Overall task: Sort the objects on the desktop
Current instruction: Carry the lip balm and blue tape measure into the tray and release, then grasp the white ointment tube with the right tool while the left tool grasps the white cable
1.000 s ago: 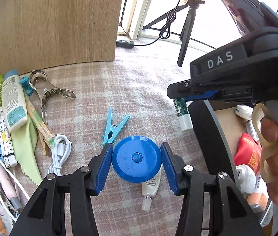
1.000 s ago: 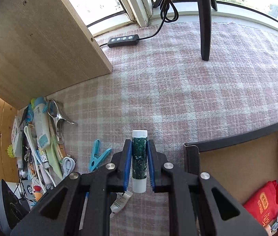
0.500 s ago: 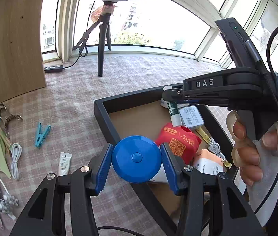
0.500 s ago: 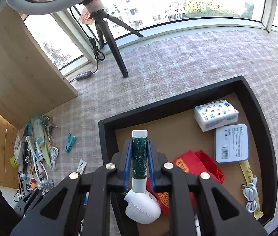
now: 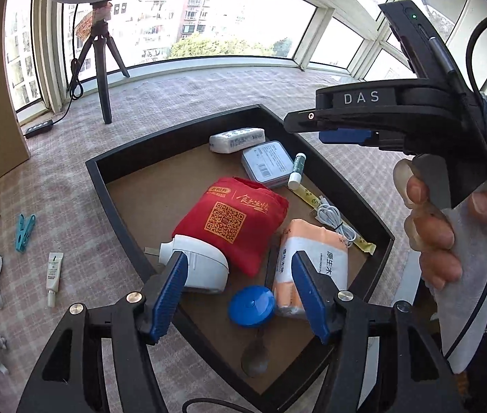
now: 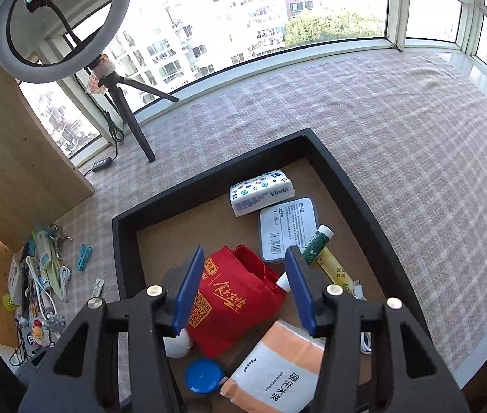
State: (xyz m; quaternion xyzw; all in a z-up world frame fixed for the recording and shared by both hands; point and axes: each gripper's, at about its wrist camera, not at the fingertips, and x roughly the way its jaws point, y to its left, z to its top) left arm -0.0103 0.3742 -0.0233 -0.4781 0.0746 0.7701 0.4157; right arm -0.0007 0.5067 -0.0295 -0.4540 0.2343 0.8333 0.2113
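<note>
Left gripper and right gripper opening, both empty.

Two tissue packs, one red bag, one blue disc, one tin

red bag, blue disc, black tray
</note>
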